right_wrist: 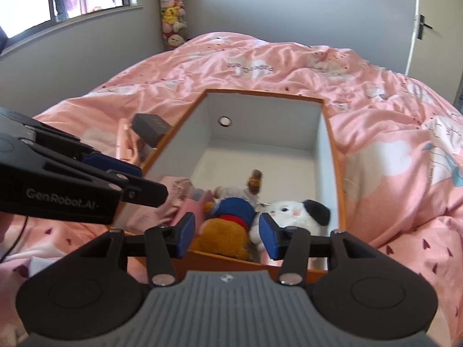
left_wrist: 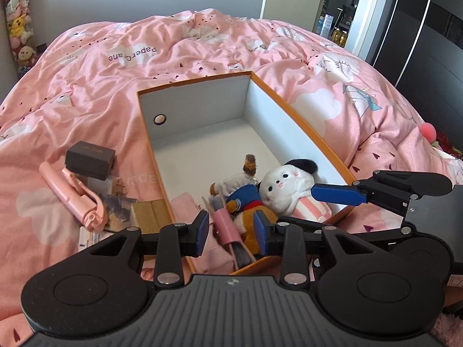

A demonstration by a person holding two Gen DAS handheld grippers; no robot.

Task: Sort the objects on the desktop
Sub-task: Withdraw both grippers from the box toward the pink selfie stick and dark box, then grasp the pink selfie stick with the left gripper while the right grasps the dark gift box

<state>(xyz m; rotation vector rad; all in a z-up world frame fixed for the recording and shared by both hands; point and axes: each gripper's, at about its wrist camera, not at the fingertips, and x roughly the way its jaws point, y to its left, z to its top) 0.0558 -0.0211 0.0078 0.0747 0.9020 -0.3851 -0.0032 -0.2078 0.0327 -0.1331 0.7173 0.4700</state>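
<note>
An orange box with white inner walls (left_wrist: 199, 107) (right_wrist: 260, 121) lies open on the pink duvet. At its near end lie a white cat plush with a black beret (left_wrist: 285, 183) (right_wrist: 285, 211), a duck plush in a blue top (left_wrist: 246, 202) (right_wrist: 231, 209), a small doll (left_wrist: 250, 163) and a pink-banded brush bundle (left_wrist: 225, 227). My left gripper (left_wrist: 233, 234) (right_wrist: 153, 182) hovers open over the bundle and the duck, its pads clear of both. My right gripper (right_wrist: 227, 234) (left_wrist: 301, 206) stands open above the plushes, holding nothing.
Left of the box, on the duvet (left_wrist: 144, 57), lie a dark small case (left_wrist: 89, 159), a pink folded stick (left_wrist: 75, 196), a gold-brown box (left_wrist: 150, 214) and cards. A net of plush toys (right_wrist: 172, 14) hangs in the corner. A dark wardrobe (left_wrist: 434, 57) stands at right.
</note>
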